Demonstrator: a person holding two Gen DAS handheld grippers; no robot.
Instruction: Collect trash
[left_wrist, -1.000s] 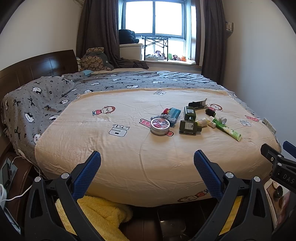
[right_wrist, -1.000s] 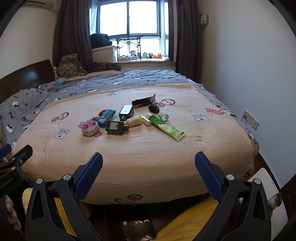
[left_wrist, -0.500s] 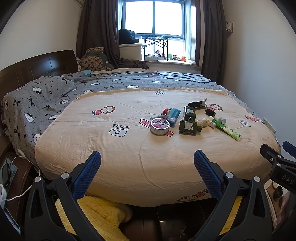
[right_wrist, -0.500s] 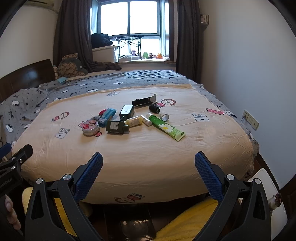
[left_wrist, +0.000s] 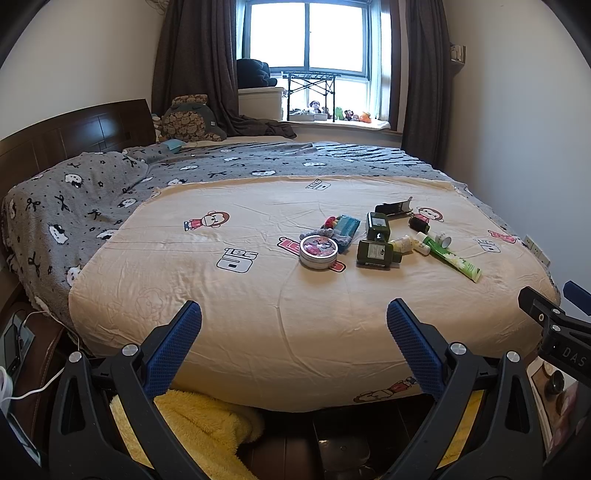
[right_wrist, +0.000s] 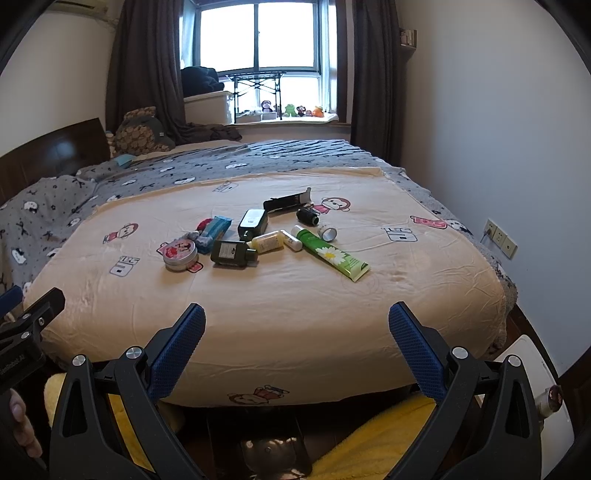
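A cluster of items lies on the beige bed sheet (left_wrist: 258, 295): a round tin (left_wrist: 318, 251) (right_wrist: 180, 254), a dark green bottle (left_wrist: 376, 254) (right_wrist: 232, 253), a second dark bottle (left_wrist: 378, 225) (right_wrist: 252, 222), a green tube (left_wrist: 452, 257) (right_wrist: 334, 255), a blue packet (left_wrist: 346, 226) (right_wrist: 217, 228), small pale bottles (right_wrist: 269, 241) and a black box (right_wrist: 285, 202). My left gripper (left_wrist: 293, 325) is open and empty, at the bed's near edge. My right gripper (right_wrist: 297, 325) is open and empty, also at the near edge, well short of the items.
A grey patterned blanket (left_wrist: 92, 206) covers the far and left side of the bed. A dark headboard (left_wrist: 74, 136) stands at left. A yellow fleece (left_wrist: 184, 421) lies on the floor below. A white container (right_wrist: 535, 369) sits at the right. A wall (right_wrist: 498, 129) runs along the right.
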